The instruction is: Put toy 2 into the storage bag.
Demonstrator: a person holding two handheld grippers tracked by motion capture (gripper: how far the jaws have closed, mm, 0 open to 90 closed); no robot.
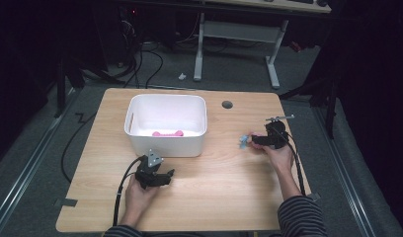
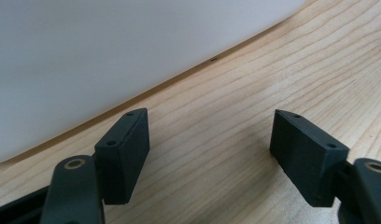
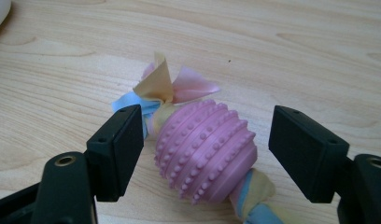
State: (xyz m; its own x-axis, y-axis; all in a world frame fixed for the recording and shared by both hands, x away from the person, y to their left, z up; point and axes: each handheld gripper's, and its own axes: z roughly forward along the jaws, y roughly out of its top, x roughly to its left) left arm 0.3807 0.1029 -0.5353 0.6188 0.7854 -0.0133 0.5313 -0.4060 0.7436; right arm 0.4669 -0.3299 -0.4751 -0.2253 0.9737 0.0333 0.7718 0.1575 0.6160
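i hold my right gripper low over the wooden table, jaws spread wide on either side of a pink studded toy with knotted cloth strips; neither jaw touches it. the toy lies on the table's right side, well apart from the white bin, where a pink bone-shaped toy rests. my left gripper, jaws spread and holding nothing, sits just beside the bin's near wall.
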